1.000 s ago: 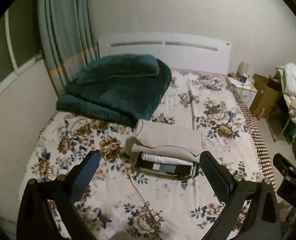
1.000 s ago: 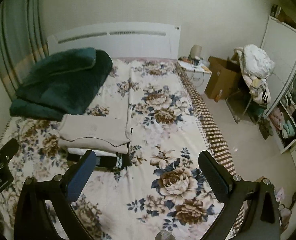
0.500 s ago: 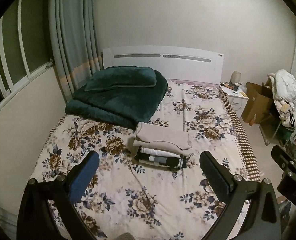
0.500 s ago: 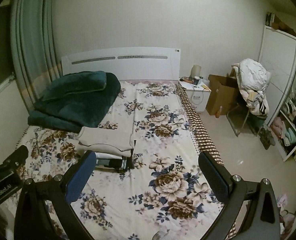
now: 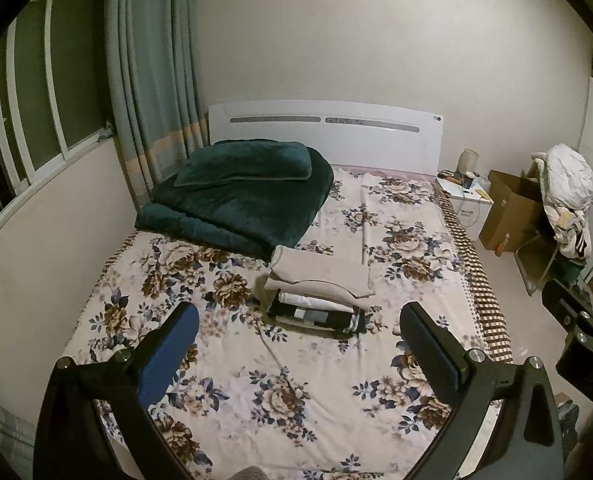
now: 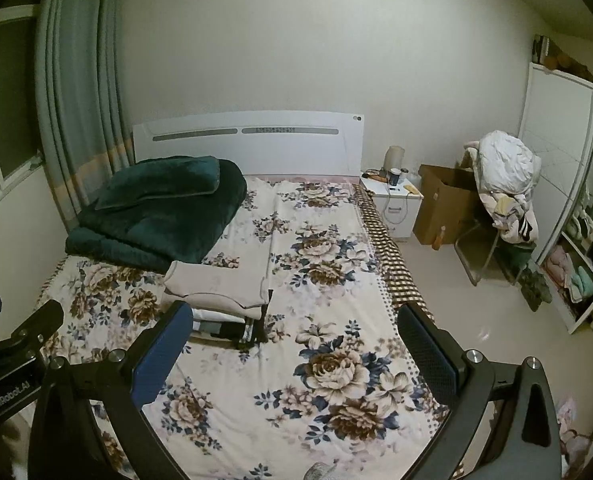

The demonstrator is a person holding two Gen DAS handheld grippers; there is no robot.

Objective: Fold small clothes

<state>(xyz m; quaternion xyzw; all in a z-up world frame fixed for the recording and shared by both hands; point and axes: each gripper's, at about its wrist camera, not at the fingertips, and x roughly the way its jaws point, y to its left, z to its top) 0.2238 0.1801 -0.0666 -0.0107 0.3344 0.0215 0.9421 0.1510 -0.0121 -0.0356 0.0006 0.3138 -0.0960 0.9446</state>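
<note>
1. A green quilt (image 5: 236, 196) with a matching pillow (image 5: 244, 162) on top fills the bed's (image 5: 304, 384) far left corner, against the headboard (image 5: 324, 132); a curtain (image 5: 152, 80) hangs behind it.
2. Beside the bed's far right corner stand a nightstand (image 6: 392, 204), an open box (image 6: 444, 204) and a chair (image 6: 500, 200) heaped with clothes; a wardrobe (image 6: 568, 200) lines the right wall.
3. The stack (image 5: 320, 292) of folded clothes lies near the middle of the bed, just in front of the quilt's near edge: a beige piece on top, white below, a dark one at the bottom.
4. The left gripper (image 5: 300, 354) hovers above the bed's near edge with jaws wide apart and nothing between them; the stack sits ahead, between its fingers.
5. The right gripper (image 6: 292, 354) is likewise spread and holds nothing; the stack (image 6: 220, 300) lies ahead by its left finger, which covers the stack's near left corner.
6. What the box holds cannot be seen; the wardrobe shelves carry folded items.
</note>
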